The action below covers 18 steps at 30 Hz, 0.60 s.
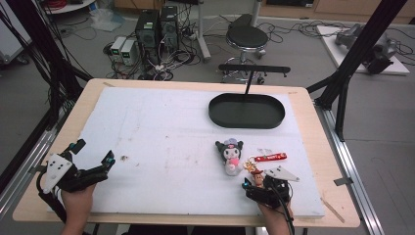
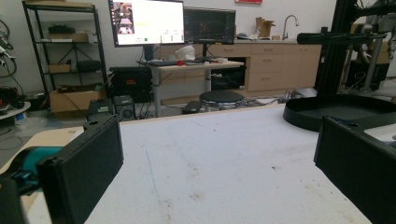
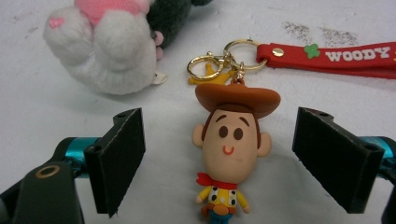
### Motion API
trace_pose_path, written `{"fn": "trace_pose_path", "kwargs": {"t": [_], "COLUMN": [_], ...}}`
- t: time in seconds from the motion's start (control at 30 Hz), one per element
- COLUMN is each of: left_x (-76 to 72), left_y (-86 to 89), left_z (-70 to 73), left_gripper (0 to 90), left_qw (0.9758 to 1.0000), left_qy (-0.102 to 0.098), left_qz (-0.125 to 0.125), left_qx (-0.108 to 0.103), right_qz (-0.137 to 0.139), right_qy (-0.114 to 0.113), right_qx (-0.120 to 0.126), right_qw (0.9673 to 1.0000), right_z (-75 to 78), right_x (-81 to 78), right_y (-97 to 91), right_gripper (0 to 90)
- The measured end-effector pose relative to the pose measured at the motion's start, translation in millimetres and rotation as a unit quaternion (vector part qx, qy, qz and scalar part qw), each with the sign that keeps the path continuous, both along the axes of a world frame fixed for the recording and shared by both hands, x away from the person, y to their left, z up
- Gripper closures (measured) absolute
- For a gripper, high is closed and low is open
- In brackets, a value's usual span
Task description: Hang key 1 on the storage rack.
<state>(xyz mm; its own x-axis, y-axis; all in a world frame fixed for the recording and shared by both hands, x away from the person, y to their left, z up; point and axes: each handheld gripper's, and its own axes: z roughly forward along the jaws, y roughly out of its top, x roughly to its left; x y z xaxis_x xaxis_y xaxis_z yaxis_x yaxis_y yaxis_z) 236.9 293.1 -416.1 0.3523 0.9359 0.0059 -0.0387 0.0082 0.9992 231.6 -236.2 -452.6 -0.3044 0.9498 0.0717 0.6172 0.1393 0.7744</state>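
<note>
While nothing lies in it, black oval tray (image 1: pixel 247 110) sits empty; Woody keychain (image 3: pixel 232 144) outside it

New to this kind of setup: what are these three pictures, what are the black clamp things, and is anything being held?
A person holds a handheld two-jaw gripper in each hand; no robot arm is involved. The high view looks down on the table. The other two come from cameras riding on each gripper. The left gripper is open over bare white mat. The right gripper has its jaws either side of a Woody keychain figure, not touching it, so nothing is held. Its red strap lies beside it, a plush toy nearby, and a black oval tray farther back.
</note>
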Motion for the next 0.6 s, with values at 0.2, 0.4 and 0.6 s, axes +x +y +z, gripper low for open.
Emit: {"fn": "trace_pose_path", "kwargs": {"t": [0.2, 0.4, 0.6], "left_x": [0.1, 0.4, 0.6], "left_y": [-0.3, -0.6, -0.9], "left_z": [-0.1, -0.4, -0.6], "left_gripper": [1.8, 1.8, 1.8], "left_qw": [1.0000, 1.0000, 1.0000], "left_qy": [0.000, 0.000, 0.000], "left_qz": [-0.001, -0.001, -0.001], "left_qx": [-0.001, -0.002, -0.002], "right_qz": [0.001, -0.011, 0.003], "right_qy": [0.007, 0.003, -0.003], "right_qx": [-0.005, -0.023, -0.026], "right_qw": [1.0000, 0.9997, 0.9997], "right_z": [-0.2, 0.4, 1.3], "right_x": [1.3, -0.1, -2.2], "right_y": [1.8, 2.5, 5.0], "right_gripper": [23.5, 33.5, 48.8]}}
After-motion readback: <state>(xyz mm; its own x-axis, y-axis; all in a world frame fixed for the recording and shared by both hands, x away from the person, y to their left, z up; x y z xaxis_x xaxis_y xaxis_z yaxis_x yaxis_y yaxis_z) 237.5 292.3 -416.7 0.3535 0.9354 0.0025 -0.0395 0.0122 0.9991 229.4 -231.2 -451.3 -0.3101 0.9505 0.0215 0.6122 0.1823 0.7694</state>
